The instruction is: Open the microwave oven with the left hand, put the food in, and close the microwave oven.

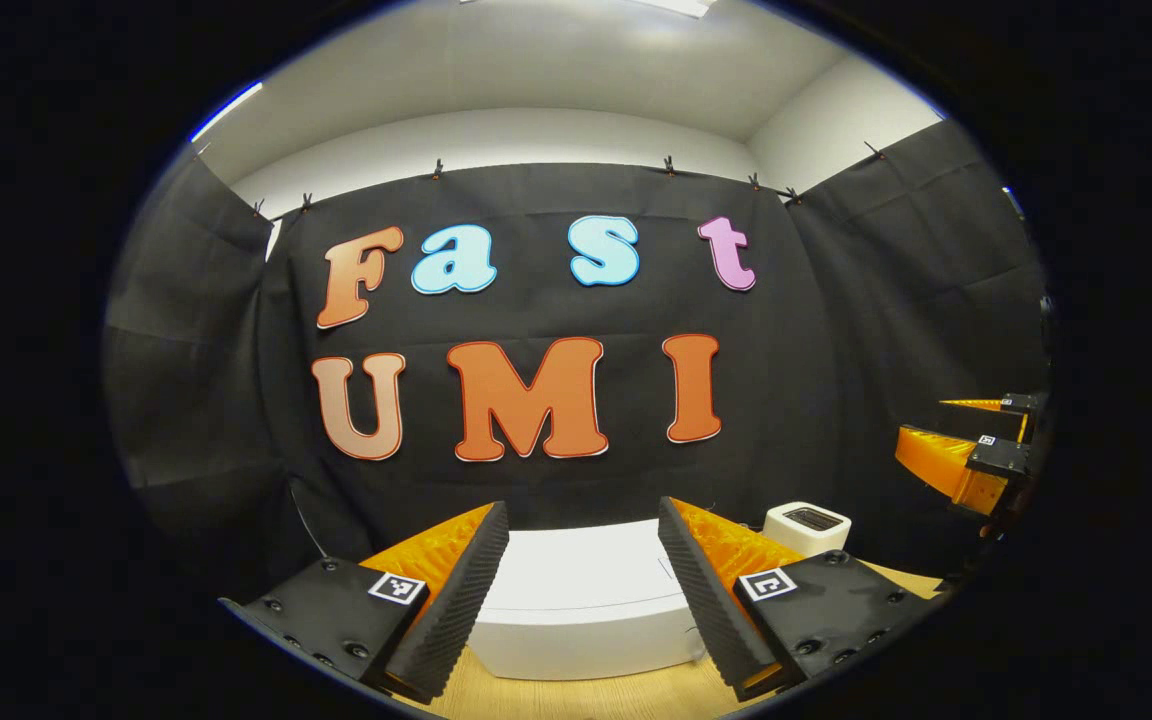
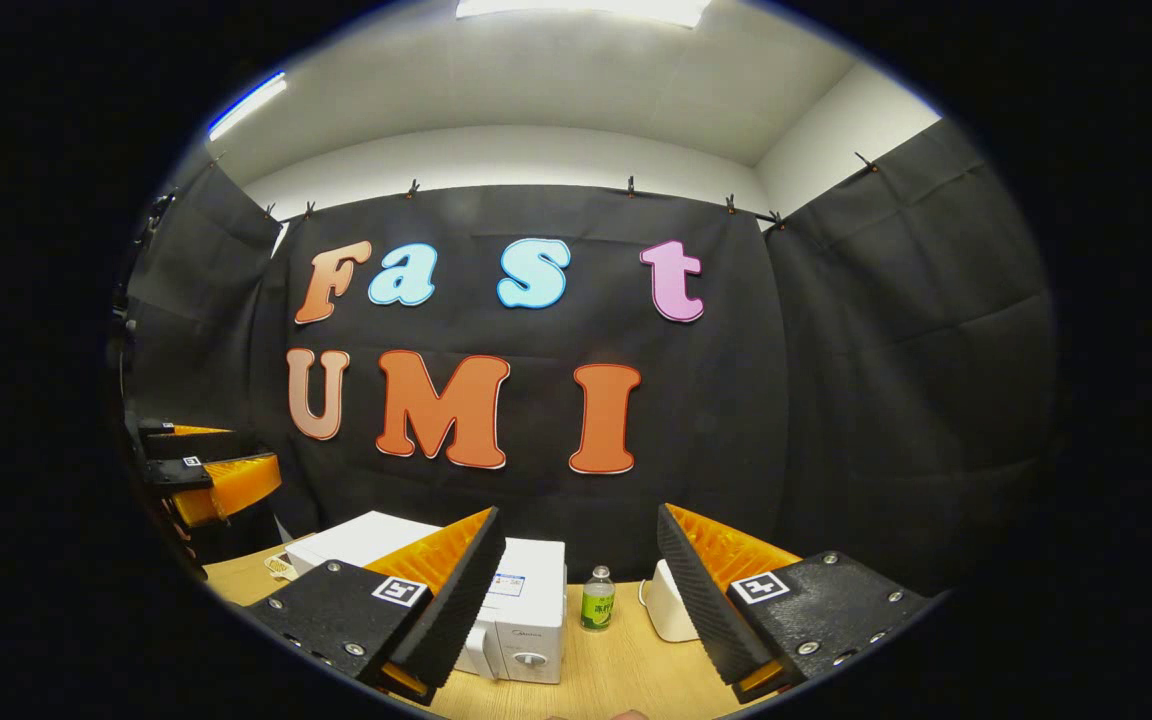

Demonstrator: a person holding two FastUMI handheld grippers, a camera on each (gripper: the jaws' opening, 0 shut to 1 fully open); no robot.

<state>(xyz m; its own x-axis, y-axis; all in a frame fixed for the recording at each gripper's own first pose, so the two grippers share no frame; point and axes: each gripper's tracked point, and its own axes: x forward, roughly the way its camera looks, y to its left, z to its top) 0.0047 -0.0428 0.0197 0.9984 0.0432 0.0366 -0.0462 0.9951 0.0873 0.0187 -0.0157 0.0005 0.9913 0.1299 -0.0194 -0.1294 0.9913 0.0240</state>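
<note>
Fig.: Microwave straight ahead of left gripper, below its fingertips.

We see the microwave on the wooden table, door shut as far as we can tell, centred betw. the wide-spread, empty left gripper. Right gripper, also wide and empty, has the microwave ahead-left, bottle between its fingers farther off; left is nearer.

— What's hidden from me? My own fingers cover both ends of the microwave oven; its door is out of sight.

— And the bottle?

— Too small to tell its contents.
</note>
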